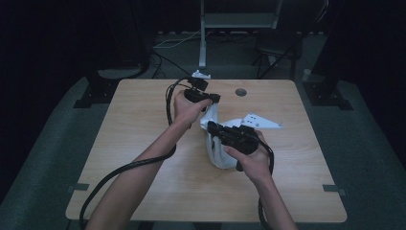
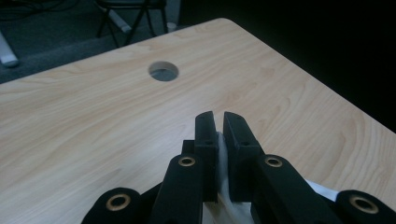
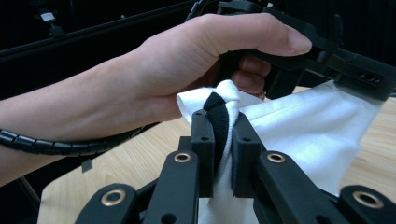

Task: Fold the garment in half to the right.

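Two black jaws of the left gripper (image 2: 219,122) stand nearly together, pinching a strip of white cloth (image 2: 222,179) that runs down between them and spreads out below to the right. Beyond the tips lies a pale wooden table (image 2: 93,121), with a round hole (image 2: 163,71) ahead and slightly left. Past the far edge, chair legs (image 2: 135,21) stand on grey floor.

Plenty of bare table (image 1: 143,191) was open across the left half and lower part of the high view, easy to sweep through. The crowded bit was frame centre: the white cloth (image 1: 215,153) hung stretched between both grippers, blocking a straight pass there. The cable hole (image 1: 241,92) sat near the top edge, and a black cable (image 1: 124,167) trailed across the lower left.
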Tool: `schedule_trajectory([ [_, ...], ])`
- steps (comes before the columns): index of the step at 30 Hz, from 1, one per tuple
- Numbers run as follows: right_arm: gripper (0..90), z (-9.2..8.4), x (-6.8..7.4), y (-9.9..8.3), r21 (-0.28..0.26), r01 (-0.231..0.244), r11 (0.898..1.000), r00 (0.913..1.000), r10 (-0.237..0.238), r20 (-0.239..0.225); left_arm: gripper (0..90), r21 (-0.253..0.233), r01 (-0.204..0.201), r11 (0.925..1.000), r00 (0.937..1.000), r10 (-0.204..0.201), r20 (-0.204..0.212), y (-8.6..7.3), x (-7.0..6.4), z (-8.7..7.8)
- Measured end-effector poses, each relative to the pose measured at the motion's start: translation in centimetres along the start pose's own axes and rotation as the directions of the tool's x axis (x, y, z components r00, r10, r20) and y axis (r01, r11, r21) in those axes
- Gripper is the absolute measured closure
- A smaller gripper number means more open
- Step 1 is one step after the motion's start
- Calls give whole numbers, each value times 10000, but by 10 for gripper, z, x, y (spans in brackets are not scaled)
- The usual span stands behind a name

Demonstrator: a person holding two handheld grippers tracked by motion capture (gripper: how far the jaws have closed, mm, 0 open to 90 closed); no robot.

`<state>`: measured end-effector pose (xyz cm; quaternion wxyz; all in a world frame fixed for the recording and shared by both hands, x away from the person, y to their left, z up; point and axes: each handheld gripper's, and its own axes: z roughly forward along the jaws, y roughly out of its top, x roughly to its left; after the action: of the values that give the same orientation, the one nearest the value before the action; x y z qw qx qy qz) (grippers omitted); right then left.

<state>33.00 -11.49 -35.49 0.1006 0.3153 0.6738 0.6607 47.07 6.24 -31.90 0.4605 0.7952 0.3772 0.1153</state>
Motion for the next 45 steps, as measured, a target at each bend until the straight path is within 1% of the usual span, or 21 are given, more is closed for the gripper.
schedule_trajectory([
  [1,831,0,0,0,0,0,10000,10000,0,0,852,0,0,10000,10000,0,0,0,0,0],
  [3,832,9,3,4,-32,-35,10000,9999,34,-150,852,-79,58,10000,9999,-58,-88,1,5,-6],
  [5,833,15,4,6,-51,-53,10000,9998,52,-207,852,-95,68,9999,9999,-69,-138,2,8,-8],
  [7,834,19,5,8,-79,-67,9999,9996,65,-257,852,-208,157,9997,9997,-161,-201,4,12,-13],
  [9,835,22,6,10,-78,-46,10000,9996,44,-278,852,-249,171,9995,9996,-176,-203,5,13,-14],
  [11,836,25,7,13,-187,-52,9998,9995,46,-319,853,-297,181,9994,9995,-188,-235,7,15,-17],
  [12,836,25,7,14,-215,-49,9998,9995,42,-312,852,-375,235,9990,9993,-245,-277,9,17,-20],
  [15,836,26,7,17,-250,-31,9997,9995,23,-308,852,-430,199,9989,9993,-212,-293,11,17,-22],
  [17,837,24,6,18,-378,-71,9993,9995,60,-294,852,-491,220,9985,9993,-236,-306,13,17,-23],
  [18,836,23,6,19,-460,-158,9988,9995,145,-282,852,-474,212,9987,9992,-228,-325,14,17,-22],
  [20,837,22,5,20,-532,-132,9985,9996,119,-258,852,-457,168,9988,9993,-183,-319,15,16,-21],
  [21,836,18,4,21,-701,-177,9974,9997,165,-186,852,-431,134,9990,9994,-147,-305,15,15,-20],
  [23,836,15,3,22,-774,-234,9967,9997,225,-125,852,-380,29,9993,9996,-39,-262,16,11,-16],
  [26,836,13,3,25,-746,-252,9969,9997,249,-49,852,-328,19,9995,9998,-26,-214,18,7,-11],
  [28,836,14,3,27,-624,-94,9980,10000,95,16,851,-326,-41,9995,9998,34,-199,20,6,-10],
  [32,836,14,3,30,-595,-81,9982,10000,80,-31,851,-386,3,9993,9997,-13,-246,22,8,-13],
  [34,836,14,3,30,-627,-99,9980,9999,97,-34,851,-376,-58,9993,9996,47,-292,23,10,-16],
  [37,836,16,3,30,-649,-102,9978,9999,99,-45,851,-410,27,9992,9994,-41,-348,23,13,-19],
  [39,836,19,5,32,-622,-105,9980,9999,99,-108,851,-472,46,9989,9993,-64,-379,24,14,-22],
  [43,836,27,8,36,-620,39,9981,9998,-51,-196,851,-530,22,9986,9989,-46,-459,25,17,-27],
  [45,835,29,9,36,-651,-20,9979,9997,4,-245,849,-498,25,9988,9988,-49,-488,26,19,-29],
])
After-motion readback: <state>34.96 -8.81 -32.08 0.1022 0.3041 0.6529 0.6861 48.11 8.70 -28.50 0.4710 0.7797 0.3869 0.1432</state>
